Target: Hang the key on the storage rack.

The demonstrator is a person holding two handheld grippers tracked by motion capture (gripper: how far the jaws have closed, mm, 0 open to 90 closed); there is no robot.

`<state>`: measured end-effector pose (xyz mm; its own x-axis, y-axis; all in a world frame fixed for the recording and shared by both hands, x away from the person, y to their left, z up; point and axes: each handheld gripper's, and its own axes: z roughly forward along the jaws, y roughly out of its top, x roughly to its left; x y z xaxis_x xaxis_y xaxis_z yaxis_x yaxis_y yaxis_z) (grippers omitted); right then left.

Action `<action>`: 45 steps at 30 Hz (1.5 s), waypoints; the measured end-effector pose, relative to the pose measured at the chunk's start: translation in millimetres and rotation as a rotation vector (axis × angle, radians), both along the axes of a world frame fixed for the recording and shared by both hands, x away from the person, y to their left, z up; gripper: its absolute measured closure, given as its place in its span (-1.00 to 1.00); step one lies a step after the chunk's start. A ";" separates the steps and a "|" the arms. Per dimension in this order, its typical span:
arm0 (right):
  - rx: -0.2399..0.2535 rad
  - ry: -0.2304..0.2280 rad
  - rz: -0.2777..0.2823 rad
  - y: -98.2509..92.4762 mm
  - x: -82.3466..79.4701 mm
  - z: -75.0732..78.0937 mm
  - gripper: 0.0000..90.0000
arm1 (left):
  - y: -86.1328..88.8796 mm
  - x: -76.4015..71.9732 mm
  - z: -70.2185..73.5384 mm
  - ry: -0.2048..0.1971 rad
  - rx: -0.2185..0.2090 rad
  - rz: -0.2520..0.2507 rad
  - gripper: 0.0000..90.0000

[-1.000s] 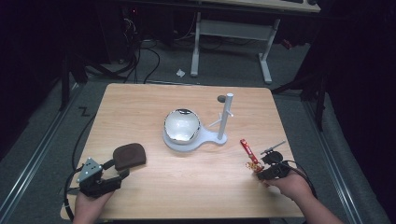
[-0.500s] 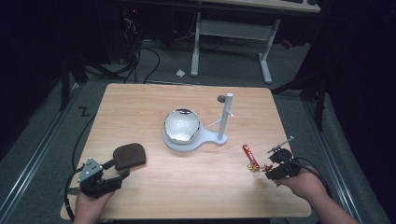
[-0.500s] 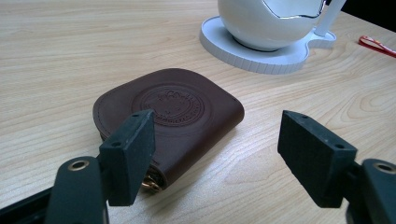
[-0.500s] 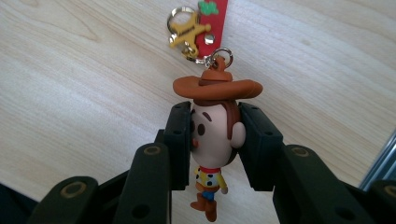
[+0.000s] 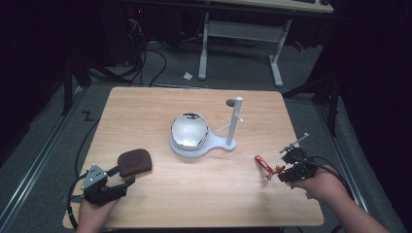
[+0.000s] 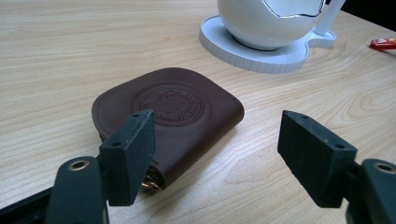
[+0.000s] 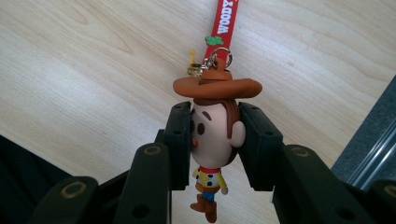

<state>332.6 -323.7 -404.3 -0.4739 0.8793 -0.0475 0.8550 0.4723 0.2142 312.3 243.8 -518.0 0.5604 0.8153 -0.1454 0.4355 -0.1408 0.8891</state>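
Since the earlier frames, the right claw (image 5: 281, 174) is carrying the keychain toy (image 5: 270, 167) outward toward the tabletop's right edge, while the left claw (image 5: 127, 175) is keeping its place beside the brown pouch (image 5: 134, 161).

From the high view, the wooden tabletop (image 5: 145, 111) is bearing a white stand (image 5: 226, 141) with a shiny bowl (image 5: 189, 130) and an upright post (image 5: 235, 118) in the middle. The toy is lying at the right, its red strap (image 5: 261, 161) trailing toward the stand; the pouch is sitting at the front left.

In the left gripper view, the left claw (image 6: 219, 140) is standing spread wide, with the pouch (image 6: 168, 114) lying flat just ahead of it, one pad overlapping its near edge and the other well clear. Whether that pad is touching the leather I cannot tell.

In the right gripper view, the right claw (image 7: 215, 140) is pinching the toy (image 7: 214, 135) by the sides of its head, below the hat brim, with the strap (image 7: 222, 21) and metal ring (image 7: 219, 55) stretching away over the wood.

The toy is probably light and slightly rubbery, so this head grip looks sound, though the round head could slip under a loose squeeze. The strap is limp and will likely dangle and swing when lifted. The pouch looks soft and flat, best taken across its thin edges.
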 end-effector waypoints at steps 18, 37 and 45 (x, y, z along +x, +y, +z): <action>-0.016 -0.078 0.046 17.3 3.5 58.9 0.49 | 1.4 1.6 -0.5 0.000 -0.009 0.001 -0.38; -0.037 -0.137 0.082 33.1 11.4 97.5 0.49 | 3.8 2.0 -0.3 0.000 -0.016 0.004 -0.39; -0.027 -0.148 0.107 46.0 17.4 101.0 0.49 | 4.0 2.3 -0.6 0.002 -0.018 0.005 -0.39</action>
